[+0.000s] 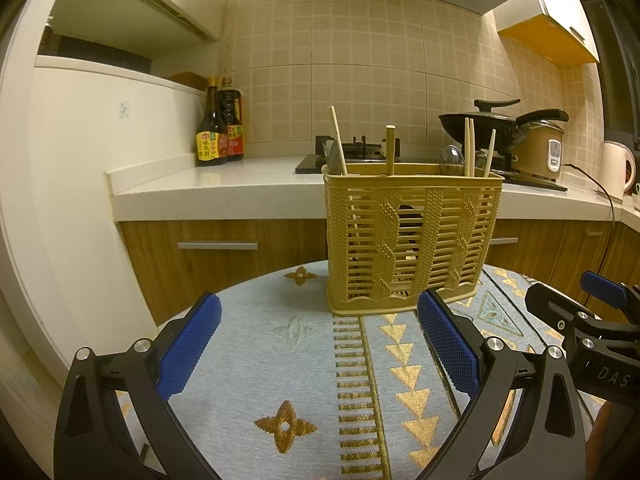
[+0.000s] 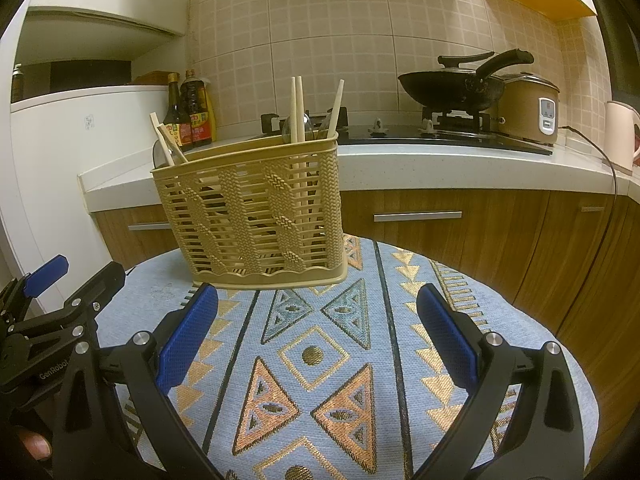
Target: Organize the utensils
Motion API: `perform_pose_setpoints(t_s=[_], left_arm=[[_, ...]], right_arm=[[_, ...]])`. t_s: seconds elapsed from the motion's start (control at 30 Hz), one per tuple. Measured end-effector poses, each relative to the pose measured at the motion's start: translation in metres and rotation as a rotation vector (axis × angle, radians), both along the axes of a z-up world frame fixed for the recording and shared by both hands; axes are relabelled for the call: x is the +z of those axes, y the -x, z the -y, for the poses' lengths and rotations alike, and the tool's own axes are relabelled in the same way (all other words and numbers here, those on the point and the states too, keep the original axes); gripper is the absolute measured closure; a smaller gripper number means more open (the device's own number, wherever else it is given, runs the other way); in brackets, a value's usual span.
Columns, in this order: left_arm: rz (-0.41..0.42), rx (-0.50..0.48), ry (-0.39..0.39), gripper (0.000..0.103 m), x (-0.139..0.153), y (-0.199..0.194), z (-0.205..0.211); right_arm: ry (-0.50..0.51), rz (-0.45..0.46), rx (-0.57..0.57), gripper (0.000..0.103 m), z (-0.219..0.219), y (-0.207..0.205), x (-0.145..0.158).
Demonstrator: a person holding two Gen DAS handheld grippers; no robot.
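Chopsticks (image 1: 469, 148) and spoons stand upright in the woven utensil basket (image 1: 412, 240), which sits at the far edge of the round desk (image 1: 248, 344); I think its compartments keep them sorted. The left gripper (image 1: 320, 344) and the right gripper (image 2: 316, 344) hover over the patterned cloth, both with fingers spread wide and holding nothing. Free cloth lies between them and the basket, but just behind the basket the desk ends.
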State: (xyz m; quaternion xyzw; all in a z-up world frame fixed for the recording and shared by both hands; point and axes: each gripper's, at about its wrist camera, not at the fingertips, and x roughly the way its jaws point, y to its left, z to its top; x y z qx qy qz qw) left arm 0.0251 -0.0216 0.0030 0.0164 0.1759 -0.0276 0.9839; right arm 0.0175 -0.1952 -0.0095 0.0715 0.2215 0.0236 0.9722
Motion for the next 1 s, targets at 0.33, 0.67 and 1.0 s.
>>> perform_pose_setpoints(t_s=[0.33,0.67,1.0], left_arm=[[-0.009,-0.005,0.002,0.008,-0.0018,-0.0016,0.0],[-0.015,-0.005,0.001,0.008,-0.0025,-0.0034,-0.0007],[-0.013,-0.01,0.0,0.008,-0.0021,-0.0033,-0.0006]], right_arm=[[0.0,-0.003,0.001,0.008,-0.0007,-0.0005,0.0001],[-0.002,-0.004,0.0,0.008,-0.0009,-0.0007,0.0],[0.0,-0.005,0.002,0.008,-0.0015,-0.001,0.0]])
